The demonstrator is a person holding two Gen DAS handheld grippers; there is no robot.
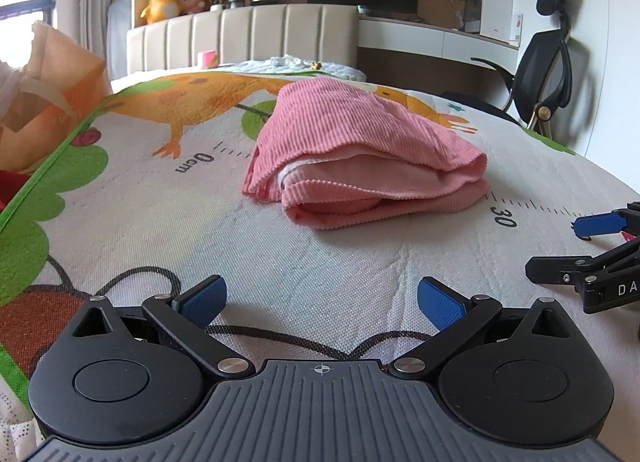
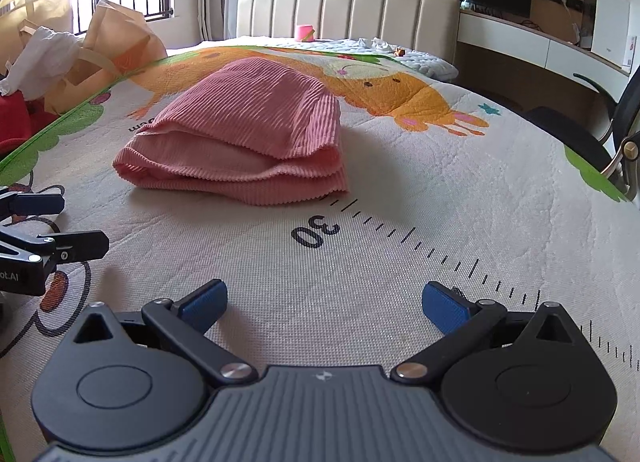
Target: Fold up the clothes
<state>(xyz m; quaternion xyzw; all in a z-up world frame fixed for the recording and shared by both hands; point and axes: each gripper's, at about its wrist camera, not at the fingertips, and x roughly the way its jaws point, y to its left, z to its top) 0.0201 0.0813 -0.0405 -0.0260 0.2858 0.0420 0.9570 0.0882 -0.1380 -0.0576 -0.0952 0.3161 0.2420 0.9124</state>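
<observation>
Both grippers, left (image 1: 320, 302) and right (image 2: 324, 304), rest low with fingers apart, empty. Just beyond them the pink garment (image 1: 360, 158) lies folded on the mat (image 1: 320, 262); folding looks done.

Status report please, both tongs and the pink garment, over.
Left tongs open, empty. Right tongs open, empty. Pink garment folded on mat, untouched. Nothing in the way.

The bed (image 2: 440, 198) is covered by a printed mat (image 1: 140, 202). A folded pink garment (image 1: 360, 158) is laid directly on the mat, beside the "30" mark (image 2: 316, 236).
</observation>
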